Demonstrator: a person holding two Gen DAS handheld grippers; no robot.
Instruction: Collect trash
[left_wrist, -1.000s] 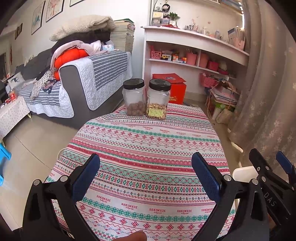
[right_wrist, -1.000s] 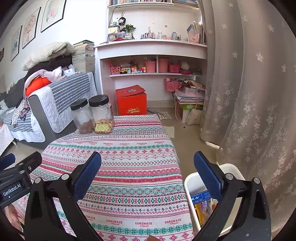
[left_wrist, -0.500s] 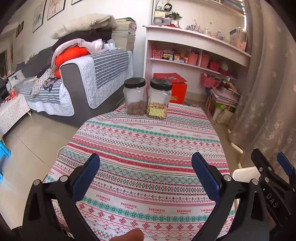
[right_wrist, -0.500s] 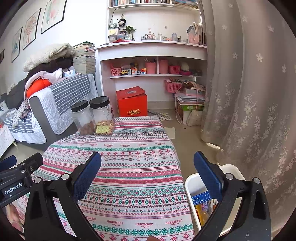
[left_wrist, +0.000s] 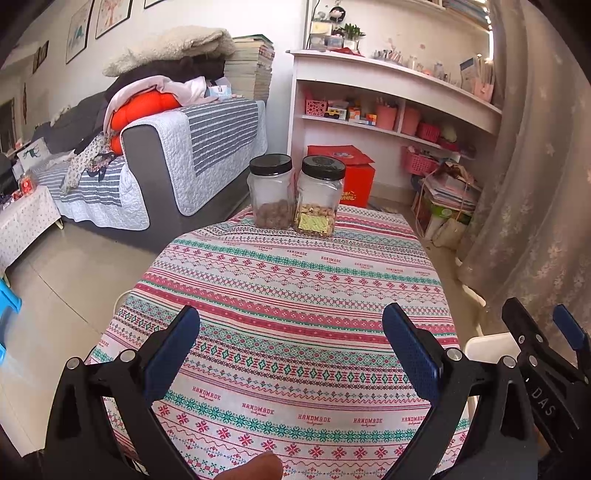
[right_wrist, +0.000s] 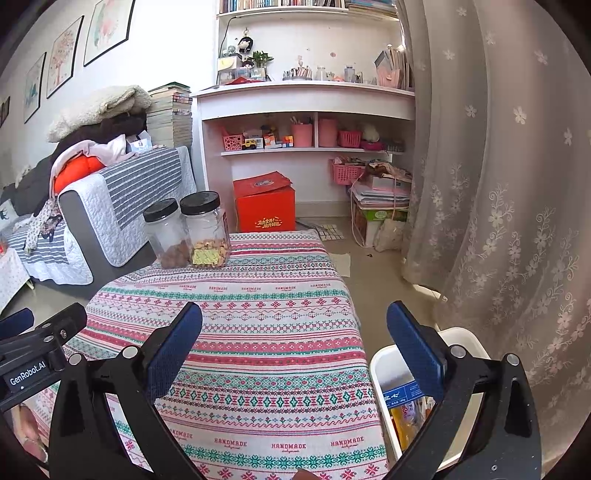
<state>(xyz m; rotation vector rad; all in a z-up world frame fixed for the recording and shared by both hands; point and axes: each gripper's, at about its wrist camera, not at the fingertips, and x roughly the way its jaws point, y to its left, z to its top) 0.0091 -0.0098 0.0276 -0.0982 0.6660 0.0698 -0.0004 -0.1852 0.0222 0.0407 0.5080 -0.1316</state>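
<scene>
A white trash bin (right_wrist: 382, 363) stands on the floor at the table's right side and holds packets, one blue and white (right_wrist: 400, 393), one orange. Its rim shows in the left wrist view (left_wrist: 487, 345). My left gripper (left_wrist: 291, 349) is open and empty above the near part of the patterned tablecloth (left_wrist: 295, 295). My right gripper (right_wrist: 293, 345) is open and empty, over the table's right edge and the bin. I see no loose trash on the cloth.
Two clear jars with black lids (left_wrist: 271, 192) (left_wrist: 319, 195) stand at the table's far edge. A grey sofa (left_wrist: 155, 158) is at the left, white shelves (right_wrist: 306, 122) and a red box (right_wrist: 264, 203) behind, a curtain (right_wrist: 498, 184) at the right.
Both grippers have drifted slightly; the view has shifted a little. Both stay open and empty.
</scene>
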